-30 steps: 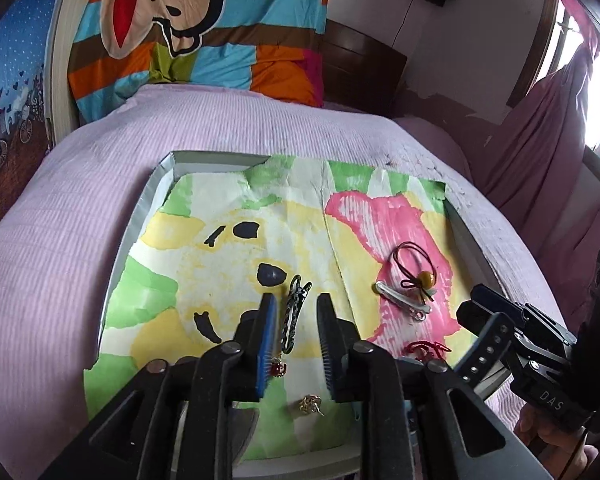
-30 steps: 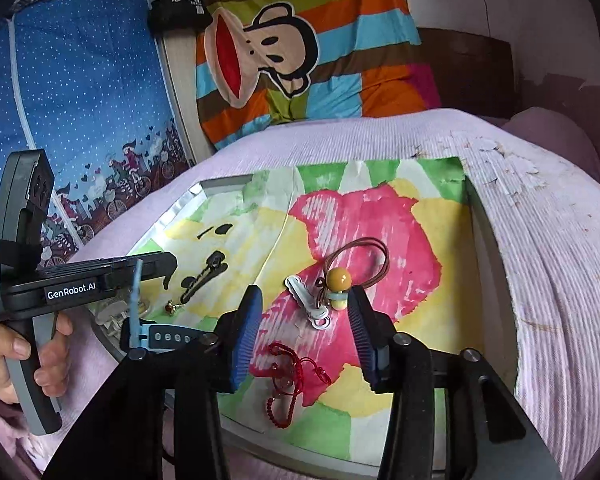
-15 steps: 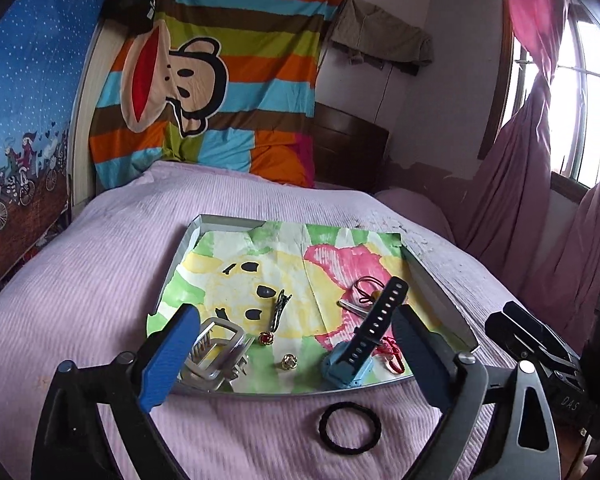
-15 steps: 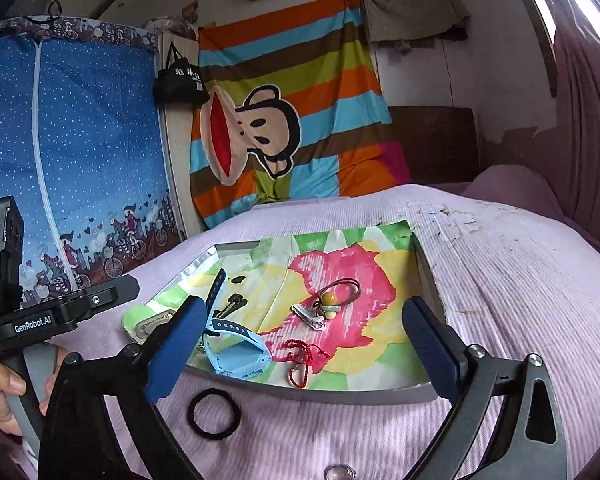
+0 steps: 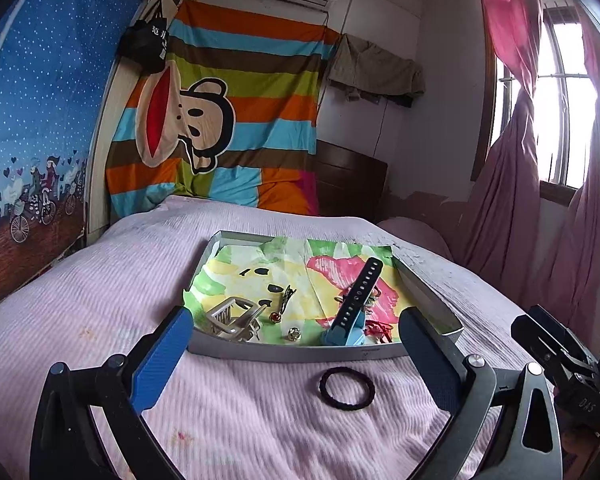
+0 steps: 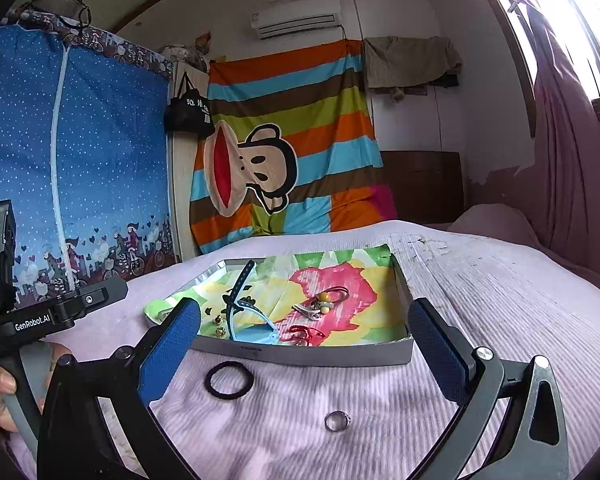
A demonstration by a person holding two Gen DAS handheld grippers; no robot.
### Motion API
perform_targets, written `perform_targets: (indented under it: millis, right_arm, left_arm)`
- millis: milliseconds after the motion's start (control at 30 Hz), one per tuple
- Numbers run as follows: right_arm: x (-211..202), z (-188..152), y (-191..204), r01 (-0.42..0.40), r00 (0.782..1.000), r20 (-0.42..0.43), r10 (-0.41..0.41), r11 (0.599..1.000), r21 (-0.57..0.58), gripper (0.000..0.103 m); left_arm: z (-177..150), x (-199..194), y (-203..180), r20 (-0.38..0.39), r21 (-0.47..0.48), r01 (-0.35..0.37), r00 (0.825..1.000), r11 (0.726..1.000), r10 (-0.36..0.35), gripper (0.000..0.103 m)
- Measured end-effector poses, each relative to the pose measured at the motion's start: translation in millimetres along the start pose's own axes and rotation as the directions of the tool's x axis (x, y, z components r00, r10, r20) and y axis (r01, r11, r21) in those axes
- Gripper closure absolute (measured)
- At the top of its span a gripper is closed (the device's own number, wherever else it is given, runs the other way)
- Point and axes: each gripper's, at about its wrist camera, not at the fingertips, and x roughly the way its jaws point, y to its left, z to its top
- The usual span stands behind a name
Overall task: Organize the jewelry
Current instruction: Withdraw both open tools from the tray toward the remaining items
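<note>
While both grippers hang level over the near end of the bed, its cover shows as pale lilac cloth with fine ribs, faintly stained near the camera. Behind it hangs a striped sheet in orange, brown, green and blue with a cartoon monkey face. Left wall: blue dotted fabric printed with cyclists. Air conditioner high on the white wall; dark wooden headboard below. Pink curtains frame a bright window at right.

Tray: shallow, rectangular, grey metal rim, lined with crinkled paper painted green, yellow and pink. It rests on the bed, centre.

Contents, inside the tray:
- watch strap, dark rubber with holes, blue underside, propped upward
- red cord, looped, beside the strap's base
- silvery claw clip, near left corner
- dark slim clip, with two small beads near it
- hair tie with a yellow bead, touching a metal clip, on the pink patch

Outside, on the cover just before the tray's near rim: a black elastic ring, and nearer, a small clear ring.

Left gripper: jaws have just been opening, now spread wide, nothing between the blue textured pads. Right gripper: same, just opened, spread wide, empty. A hand grips the left tool's handle.
</note>
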Motion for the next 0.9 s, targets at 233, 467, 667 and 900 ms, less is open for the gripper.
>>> perform_targets:
  millis: [233,467,667,900]
  right_arm:
    - [-25.3,-11.4,6.9,0.025,0.999,0.032,-0.024,0.999,-0.032,0.001]
    - [-28.1,-29.4,4.3,0.034,0.999,-0.017,-0.035,0.998,-0.044,0.001]
    - [-19.4,-38.5,-6.2,0.046,0.997,-0.057,-0.047,0.999,-0.023,0.001]
    - [-4.7,-45.7,-8.7,0.049,0.993,-0.107,-0.052,0.998,-0.026,0.001]
  left_arm:
    - [-17.1,-19.1,-0.5,0.026,0.025,-0.027,0.999,0.999,0.026,0.000]
    - [-35.6,-18.7,-0.7,-0.024,0.064,-0.028,0.999,0.998,0.029,0.000]
    - [-41.5,-14.4,1.4,-0.061,0.058,-0.025,0.998,0.998,0.028,0.000]
    - [-42.9,-5.9,4.3,-0.117,0.048,-0.035,0.992,0.998,0.041,0.000]
